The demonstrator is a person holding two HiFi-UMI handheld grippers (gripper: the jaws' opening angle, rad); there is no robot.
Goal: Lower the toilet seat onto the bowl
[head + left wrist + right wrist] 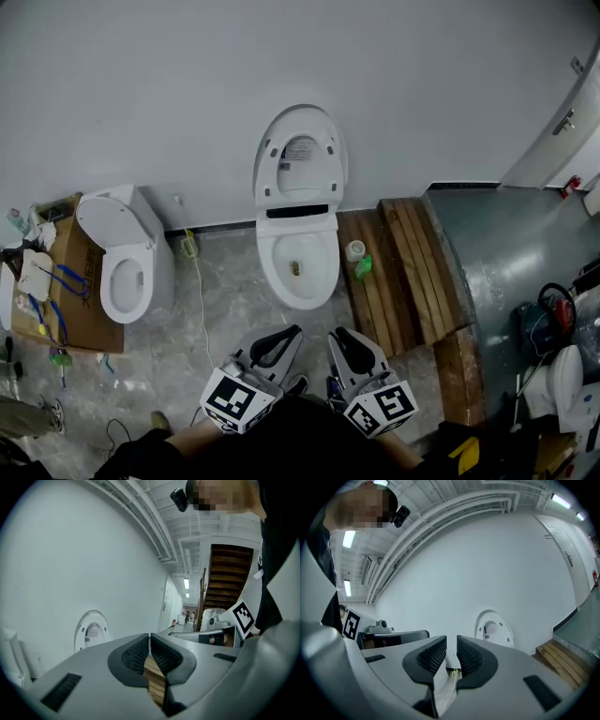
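Note:
A white toilet stands against the wall, its bowl (298, 272) uncovered and a small dark object lying inside it. The seat (300, 159) is raised upright above the bowl, its underside facing me; it also shows as a small oval in the left gripper view (92, 632) and the right gripper view (493, 629). Both grippers hang low, close to my body and well short of the toilet. My left gripper (286, 336) (149, 639) is shut with nothing in it. On my right gripper (339, 337) (451, 641) the jaws stand a narrow gap apart, empty.
A second white toilet (122, 262) sits at left beside a cardboard box (80, 309) with clutter. Wooden planks (403, 272) lie right of the bowl with a white roll (355, 250) and a green item (363, 267). A cable (202, 309) runs over the floor.

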